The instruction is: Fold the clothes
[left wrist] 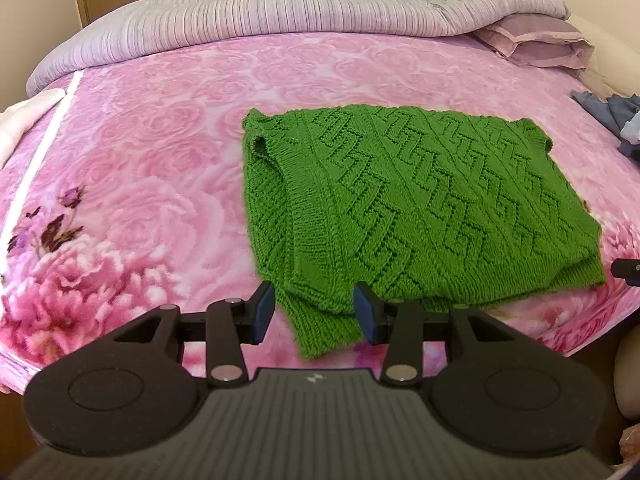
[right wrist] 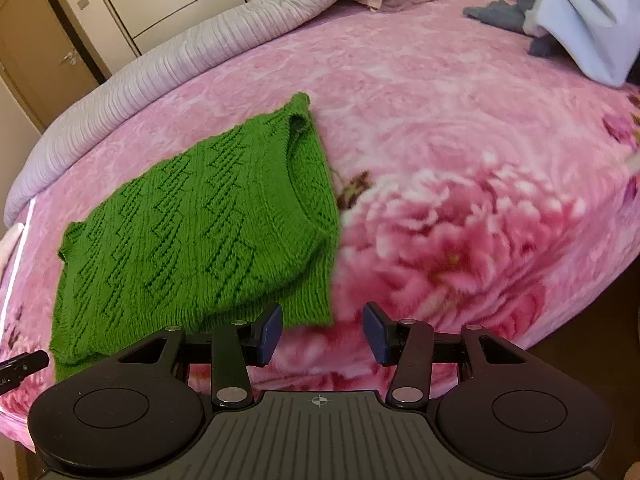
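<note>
A green knitted sweater (left wrist: 408, 200) lies folded on the pink floral blanket (left wrist: 160, 160), a ribbed edge of it reaching toward the near side. My left gripper (left wrist: 315, 312) stands open just above that near edge, with a flap of the knit lying between its blue pads but not pinched. In the right wrist view the same sweater (right wrist: 192, 232) lies to the left, its round neckline facing right. My right gripper (right wrist: 323, 334) is open over the bare blanket (right wrist: 460, 160), just off the sweater's near right corner, holding nothing.
A rolled lilac quilt (left wrist: 260, 12) and a pink pillow (left wrist: 536, 40) line the far side of the bed. A heap of blue-grey and pale clothes (right wrist: 568, 24) sits at the far right. The bed's near edge runs just below both grippers. A wardrobe and a door (right wrist: 44, 48) stand behind.
</note>
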